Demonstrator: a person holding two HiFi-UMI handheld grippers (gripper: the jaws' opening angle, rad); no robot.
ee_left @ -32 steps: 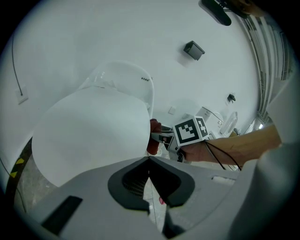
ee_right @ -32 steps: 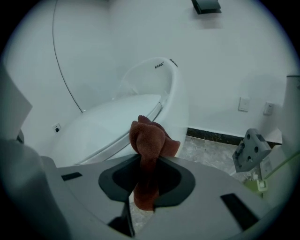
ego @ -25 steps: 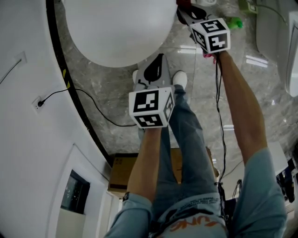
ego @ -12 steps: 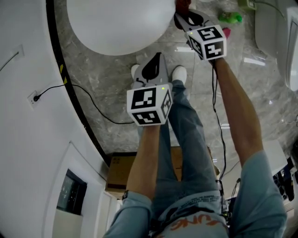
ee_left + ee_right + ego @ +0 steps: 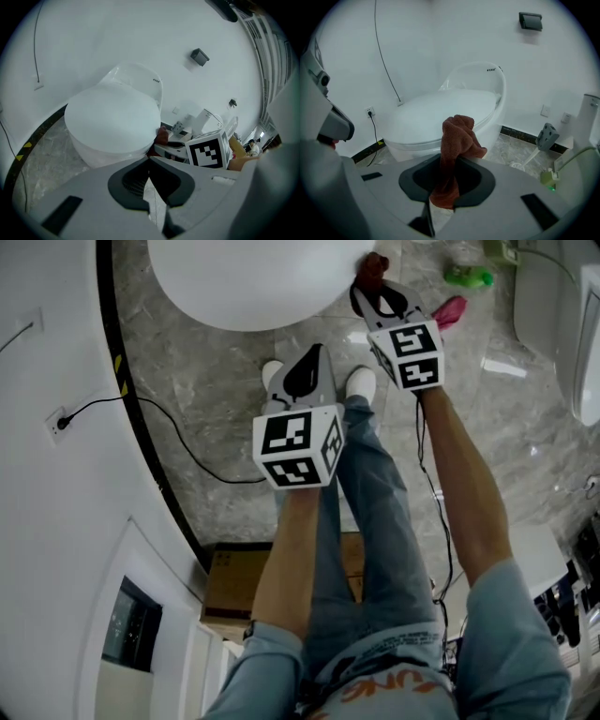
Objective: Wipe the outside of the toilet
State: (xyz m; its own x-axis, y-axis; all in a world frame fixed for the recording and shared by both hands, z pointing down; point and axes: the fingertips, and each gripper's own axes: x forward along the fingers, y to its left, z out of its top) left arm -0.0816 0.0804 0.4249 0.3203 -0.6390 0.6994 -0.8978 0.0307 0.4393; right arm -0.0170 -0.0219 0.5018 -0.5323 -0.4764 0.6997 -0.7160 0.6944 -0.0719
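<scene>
The white toilet (image 5: 253,277), lid down, fills the top of the head view. My right gripper (image 5: 377,285) is shut on a red-brown cloth (image 5: 376,263). The cloth's free end stands up right beside the toilet's right edge, and contact cannot be told. In the right gripper view the cloth (image 5: 457,140) rises from the right gripper (image 5: 451,164) in front of the toilet (image 5: 440,115). My left gripper (image 5: 305,371) hangs lower, over the person's shoes, short of the bowl. Its jaws are shut on nothing in the left gripper view (image 5: 149,158).
A black skirting strip (image 5: 141,427) curves along the white wall at left, with a socket and cable (image 5: 58,423). A cardboard box (image 5: 234,577) lies behind the legs. A green bottle (image 5: 466,276), a pink item (image 5: 448,310) and another white fixture (image 5: 562,324) are at right.
Both grippers have moved forward towards the toilet. The right one has also shifted left, bringing the cloth up beside the toilet's edge.
</scene>
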